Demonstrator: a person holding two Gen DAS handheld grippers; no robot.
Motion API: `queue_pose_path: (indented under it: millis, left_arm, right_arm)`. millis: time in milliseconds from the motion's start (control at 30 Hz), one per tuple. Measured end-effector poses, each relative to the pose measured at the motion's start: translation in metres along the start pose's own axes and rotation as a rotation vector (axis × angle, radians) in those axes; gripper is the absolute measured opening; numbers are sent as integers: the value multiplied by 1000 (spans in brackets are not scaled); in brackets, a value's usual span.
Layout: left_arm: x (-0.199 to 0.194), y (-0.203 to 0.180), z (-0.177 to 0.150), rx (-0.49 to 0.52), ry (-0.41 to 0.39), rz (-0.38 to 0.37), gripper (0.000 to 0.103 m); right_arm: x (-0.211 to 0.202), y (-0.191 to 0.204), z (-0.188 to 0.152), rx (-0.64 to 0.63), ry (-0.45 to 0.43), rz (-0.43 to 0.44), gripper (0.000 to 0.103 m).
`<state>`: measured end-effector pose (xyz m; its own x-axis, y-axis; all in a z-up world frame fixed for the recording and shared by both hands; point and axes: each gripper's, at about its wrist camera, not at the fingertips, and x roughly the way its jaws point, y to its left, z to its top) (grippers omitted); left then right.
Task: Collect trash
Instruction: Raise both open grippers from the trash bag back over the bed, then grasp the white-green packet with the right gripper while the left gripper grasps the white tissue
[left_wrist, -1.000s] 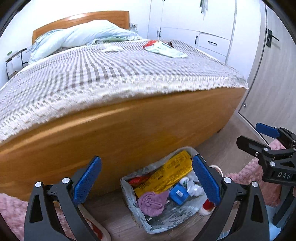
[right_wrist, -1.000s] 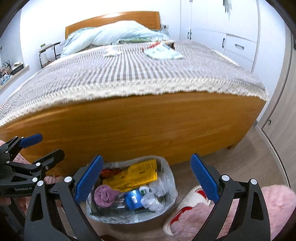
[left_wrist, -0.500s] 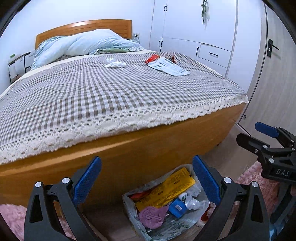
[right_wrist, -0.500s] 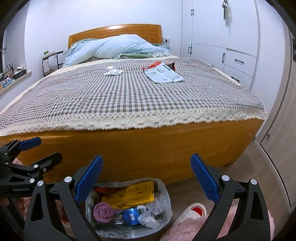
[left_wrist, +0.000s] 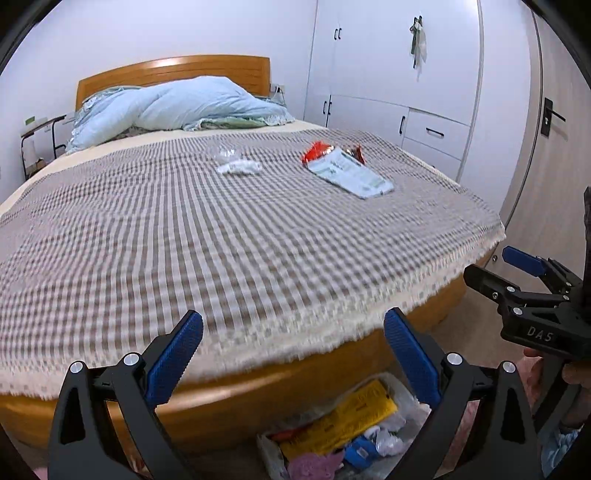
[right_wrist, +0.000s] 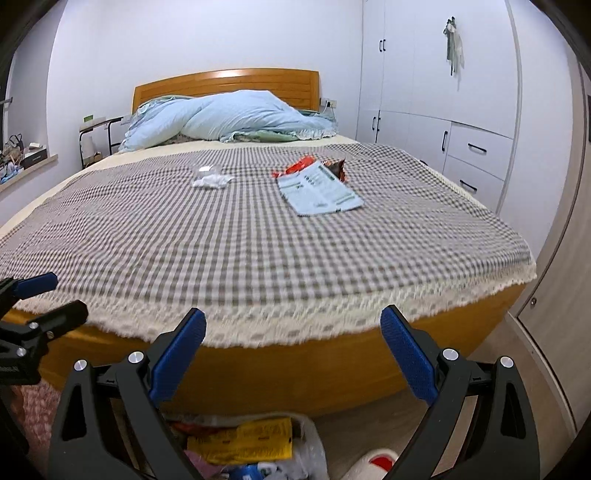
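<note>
Left gripper (left_wrist: 293, 354) spread wide, nothing between its blue pads, held over the foot of the bed (left_wrist: 236, 229). On the checked cover: crumpled white tissue (left_wrist: 239, 167), and right of it a pale printed packet (left_wrist: 351, 177) overlapping a red wrapper (left_wrist: 317, 151). Trash bag (left_wrist: 343, 439) on floor below, holding a yellow packet (left_wrist: 341, 421). Right gripper (left_wrist: 517, 273) at right edge, also spread.

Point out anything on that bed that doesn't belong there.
Litter lies on the checked bedspread: a crumpled white tissue beside a bit of clear plastic, and a pale printed packet overlapping a red wrapper. Both tools are open and empty.
</note>
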<state>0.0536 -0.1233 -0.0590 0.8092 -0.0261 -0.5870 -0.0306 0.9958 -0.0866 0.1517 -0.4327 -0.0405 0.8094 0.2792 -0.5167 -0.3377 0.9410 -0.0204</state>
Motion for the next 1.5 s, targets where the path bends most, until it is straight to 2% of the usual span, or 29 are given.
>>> queue_pose_path:
  millis: [433, 833, 1033, 1300, 1500]
  left_arm:
    - [31, 14, 55, 24, -22, 23, 95]
    - [75, 27, 109, 17, -16, 32, 95]
    - [104, 31, 131, 15, 7, 21, 95]
    - [141, 34, 160, 8, 30, 22, 95]
    - [169, 38, 180, -1, 46, 31, 95]
  right_arm:
    - [52, -26, 55, -5, -11, -6, 91]
    - [122, -59, 102, 55, 8, -6, 91]
    - [170, -74, 119, 83, 65, 8, 91]
    - [234, -98, 142, 98, 190, 35, 91]
    - [278, -114, 151, 151, 240, 110, 91]
